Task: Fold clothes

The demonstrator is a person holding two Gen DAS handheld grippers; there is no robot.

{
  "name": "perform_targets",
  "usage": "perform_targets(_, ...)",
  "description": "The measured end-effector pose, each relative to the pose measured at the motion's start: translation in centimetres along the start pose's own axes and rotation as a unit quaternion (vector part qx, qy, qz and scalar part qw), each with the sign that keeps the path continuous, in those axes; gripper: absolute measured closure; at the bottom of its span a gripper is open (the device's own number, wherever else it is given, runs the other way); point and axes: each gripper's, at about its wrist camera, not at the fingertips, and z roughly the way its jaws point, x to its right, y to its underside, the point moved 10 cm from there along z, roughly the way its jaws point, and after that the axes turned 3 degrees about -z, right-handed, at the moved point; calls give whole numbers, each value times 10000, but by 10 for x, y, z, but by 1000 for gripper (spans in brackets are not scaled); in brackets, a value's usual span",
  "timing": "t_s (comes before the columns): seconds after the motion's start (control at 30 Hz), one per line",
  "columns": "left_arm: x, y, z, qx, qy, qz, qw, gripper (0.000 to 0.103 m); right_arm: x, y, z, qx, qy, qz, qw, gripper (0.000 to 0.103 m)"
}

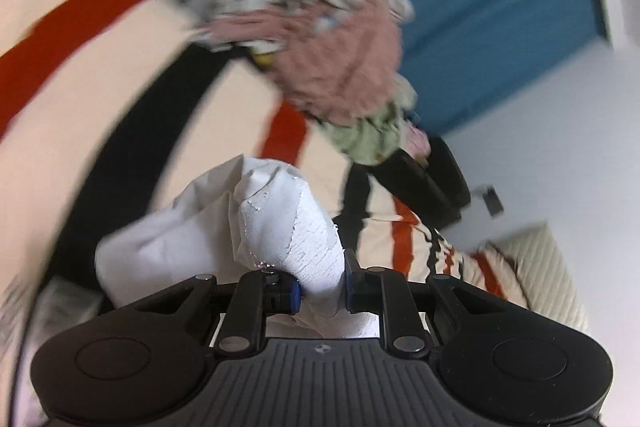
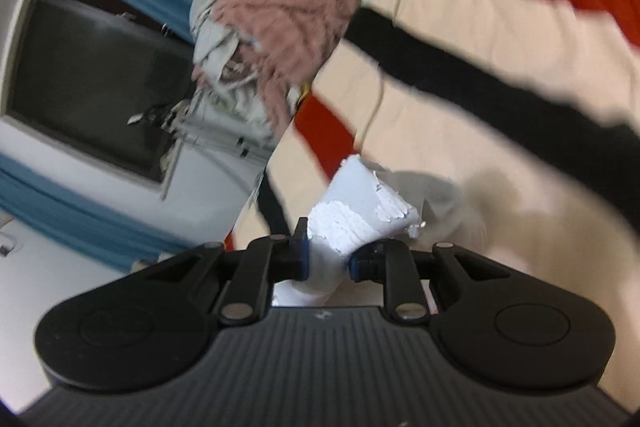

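A white garment (image 1: 280, 227) with a cracked white print bunches up in front of my left gripper (image 1: 322, 289), which is shut on a fold of it. In the right wrist view another part of the same white garment (image 2: 360, 215) sticks up between the blue pads of my right gripper (image 2: 328, 261), also shut on it. Both views are tilted and blurred. The cloth hangs above a cream bedspread (image 1: 80, 131) with red and black stripes.
A heap of mixed clothes, pink (image 1: 344, 67) and pale green (image 1: 368, 135) among them, lies on the bedspread (image 2: 500, 39) beyond the grippers; the same clothes heap (image 2: 280, 27) shows in the right wrist view. A blue curtain (image 1: 500, 7), a white wall and a dark window (image 2: 88, 75) lie behind.
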Motion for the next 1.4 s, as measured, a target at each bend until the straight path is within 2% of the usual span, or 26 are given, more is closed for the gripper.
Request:
perform_targets(0.07,37,-19,40,-111,125,286,9995,83,-6,-46,10,309,17,-180,9994,82)
perform_targets(0.17,80,-32,84,64,598,667,9960,82,-22,-108,10,940,-141,-601,9937,82)
perform_targets(0.27,113,-37,125,253,1019,937,9900,82,-23,-140,13,1507,-139,-1099,9824,82)
perform_targets(0.33,105,-20,151,292,952,1111,9888,82,-3,-139,23,1620,54,-1285,9784,81)
perform_targets(0.43,65,22,187,45,673,1284,9894,82,51,-112,50,1325,519,-1371,9803,81)
perform_targets(0.53,14,69,207,-481,205,1578,9861,82,118,-72,74,687,949,-838,9896,81)
perform_targets(0.6,-4,89,207,-584,-3,1885,9803,81,154,-42,82,198,1138,-339,9927,79)
perform_targets(0.63,-13,99,207,-633,-106,2038,9769,80,162,-31,81,102,1151,-142,9932,78)
perform_targets(0.73,-17,105,190,-627,-246,2203,9731,76,164,-13,67,48,1223,71,9925,77)
perform_targets(0.9,17,86,134,-446,-411,2633,9628,73,127,-6,23,-64,1629,-392,9858,76)
perform_targets(1.03,49,67,84,-264,-527,2954,9535,57,80,-4,-22,133,1441,-926,9851,76)
perform_targets(1.07,62,65,66,-135,-515,3074,9501,55,66,-3,-34,190,1408,-1072,9840,76)
perform_targets(1.17,95,64,15,102,-393,3329,9421,39,29,4,-70,356,1372,-1427,9796,74)
perform_targets(1.23,115,65,-21,258,-333,3448,9377,21,7,10,-94,561,1318,-1663,9756,50)
perform_targets(1.27,121,68,-38,331,-292,3525,9348,19,-4,13,-106,664,1290,-1781,9733,24)
perform_targets(1.3,128,71,-56,404,-251,3602,9316,14,-15,16,-118,766,1262,-1898,9707,7)
perform_targets(1.4,142,83,-103,579,-175,3773,9241,0,-37,29,-147,869,1186,-2263,9629,9)
